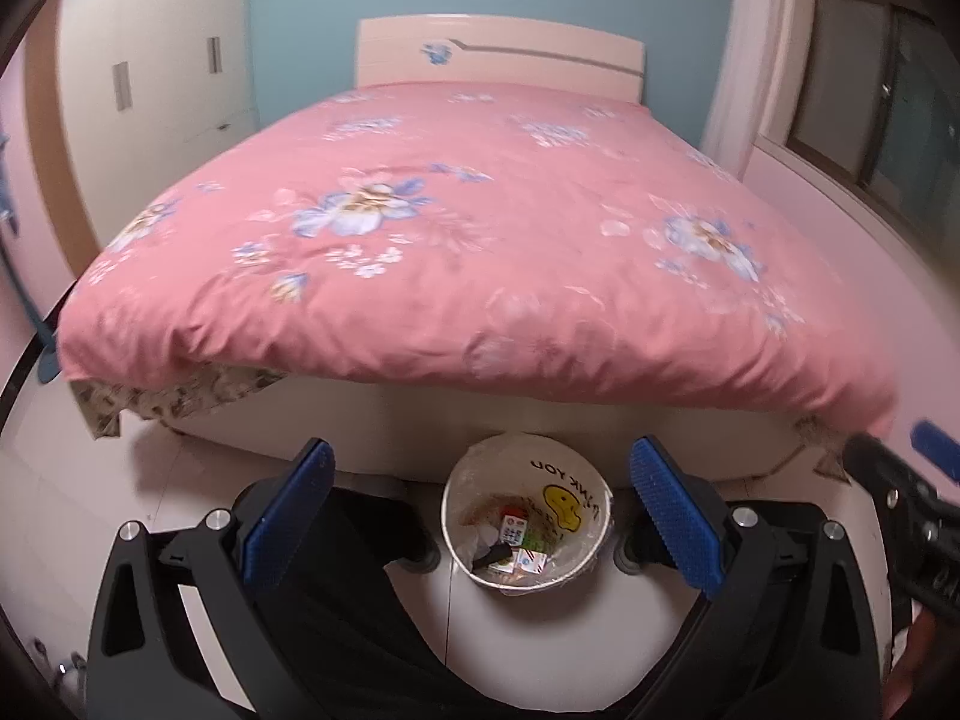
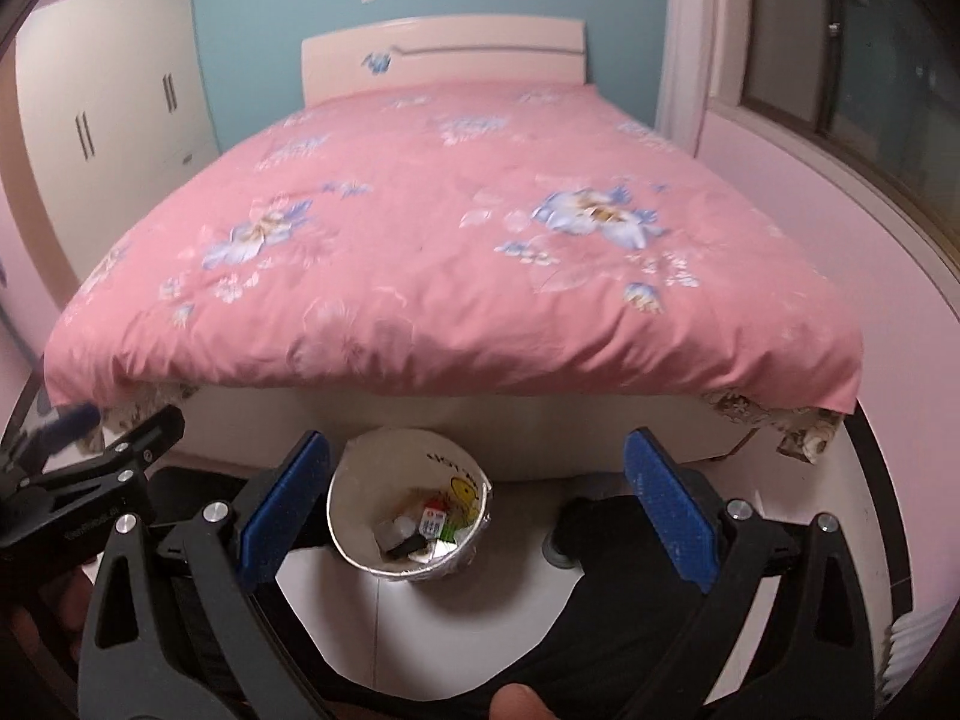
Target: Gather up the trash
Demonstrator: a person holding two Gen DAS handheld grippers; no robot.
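Observation:
A white waste bin with a yellow smiley face stands on the floor at the foot of the bed; it also shows in the right wrist view. Inside lie small cartons, wrappers and a dark item, also visible in the right wrist view. My left gripper is open and empty, held above the bin. My right gripper is open and empty, with the bin just left of its centre. Each gripper shows at the edge of the other's view: the right gripper, the left gripper.
A bed with a pink flowered quilt fills the space ahead, its white base right behind the bin. A wardrobe stands at the left, a window at the right. The floor is pale tile.

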